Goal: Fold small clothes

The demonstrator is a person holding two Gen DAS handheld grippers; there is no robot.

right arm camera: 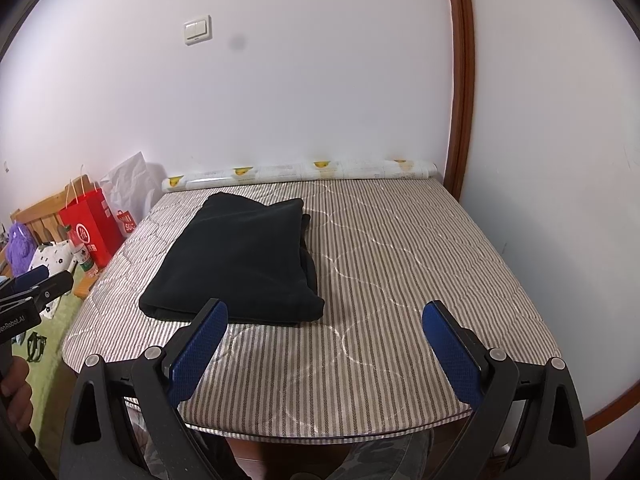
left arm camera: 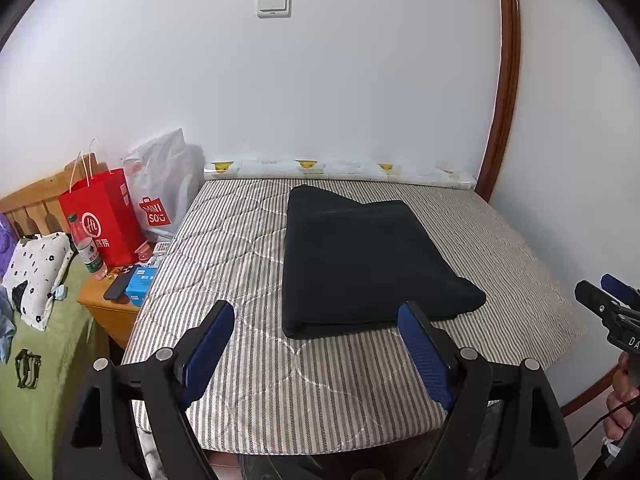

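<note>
Dark navy folded garment (left arm camera: 360, 264) lies flat on the striped quilted worktop (left arm camera: 248, 380), toward its far-left part. Looks soft, limp, light and thick-layered; take it at the near corners or near folded edge. Left gripper (left arm camera: 316, 354) and right gripper (right arm camera: 326, 346) both spread, empty, short of the cloth. Garment type, underside layers unclear.

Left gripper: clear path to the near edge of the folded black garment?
Probably yes. The left gripper is open and empty just short of the black garment, with only bare striped mattress between them.
</note>
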